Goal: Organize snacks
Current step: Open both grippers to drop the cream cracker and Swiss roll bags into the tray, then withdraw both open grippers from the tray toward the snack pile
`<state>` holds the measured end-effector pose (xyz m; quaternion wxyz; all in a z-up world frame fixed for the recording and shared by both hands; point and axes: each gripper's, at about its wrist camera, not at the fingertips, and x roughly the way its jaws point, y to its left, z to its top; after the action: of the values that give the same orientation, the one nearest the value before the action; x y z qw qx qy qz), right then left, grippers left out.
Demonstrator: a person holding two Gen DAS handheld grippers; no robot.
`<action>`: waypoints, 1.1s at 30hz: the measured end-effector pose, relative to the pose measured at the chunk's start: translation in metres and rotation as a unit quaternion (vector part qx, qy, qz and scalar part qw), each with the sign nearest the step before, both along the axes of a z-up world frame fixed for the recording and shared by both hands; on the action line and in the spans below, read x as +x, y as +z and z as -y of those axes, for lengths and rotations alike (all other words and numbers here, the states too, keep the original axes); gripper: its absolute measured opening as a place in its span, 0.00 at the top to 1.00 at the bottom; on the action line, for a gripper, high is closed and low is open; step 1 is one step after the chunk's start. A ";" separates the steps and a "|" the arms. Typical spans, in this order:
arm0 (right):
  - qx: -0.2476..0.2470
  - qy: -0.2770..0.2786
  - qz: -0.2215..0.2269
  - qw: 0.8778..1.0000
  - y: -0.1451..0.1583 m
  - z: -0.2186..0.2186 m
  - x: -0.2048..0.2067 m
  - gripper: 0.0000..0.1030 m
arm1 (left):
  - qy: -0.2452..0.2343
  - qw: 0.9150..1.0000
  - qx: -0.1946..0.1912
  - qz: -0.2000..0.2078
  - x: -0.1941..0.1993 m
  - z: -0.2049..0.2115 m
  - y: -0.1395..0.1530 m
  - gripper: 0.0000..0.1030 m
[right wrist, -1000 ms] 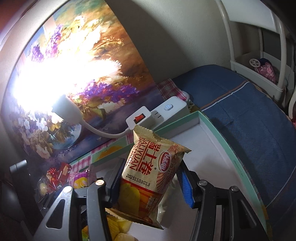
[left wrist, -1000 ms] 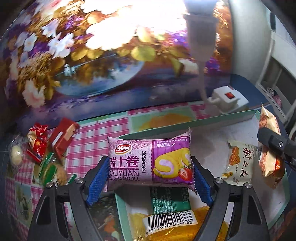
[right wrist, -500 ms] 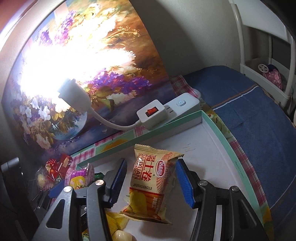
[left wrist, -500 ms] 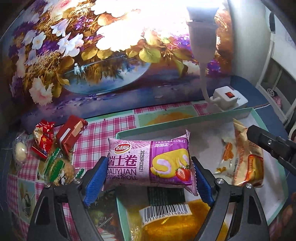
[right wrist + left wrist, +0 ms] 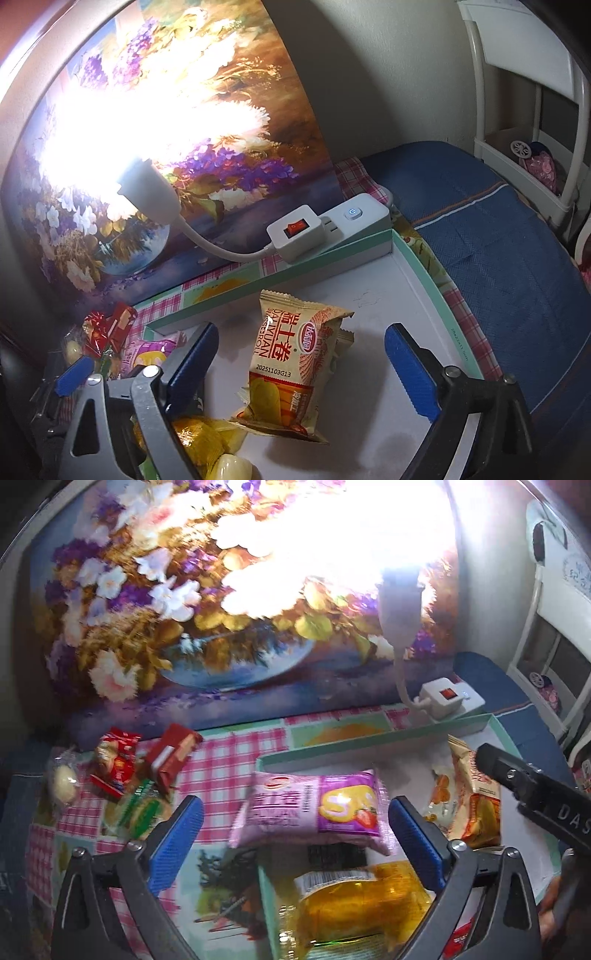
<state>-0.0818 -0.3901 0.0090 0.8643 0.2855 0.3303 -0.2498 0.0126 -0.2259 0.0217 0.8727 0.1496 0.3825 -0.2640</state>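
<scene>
Checked cloth is covering the counter where both tongs are opening to release packets into the box: left tongs around the purple roll, right tongs around the orange roll; fetching loose snacks beside the box probably follows.

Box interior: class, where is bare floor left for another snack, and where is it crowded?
Bare floor lies between the orange swiss roll pack, the far wall and the right wall of the box. Crowded: the near left corner, around the purple pack and yellow packets.
</scene>
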 end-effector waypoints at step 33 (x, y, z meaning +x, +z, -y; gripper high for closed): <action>-0.035 0.059 -0.023 0.997 0.008 -0.036 0.027 0.00 | 0.122 0.992 -0.007 -0.010 0.050 -0.063 0.003 0.03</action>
<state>-0.0546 -0.3536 0.0171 0.8790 0.2290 0.3579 -0.2162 0.0627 -0.1632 0.0244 0.8956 0.0926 0.4047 -0.1597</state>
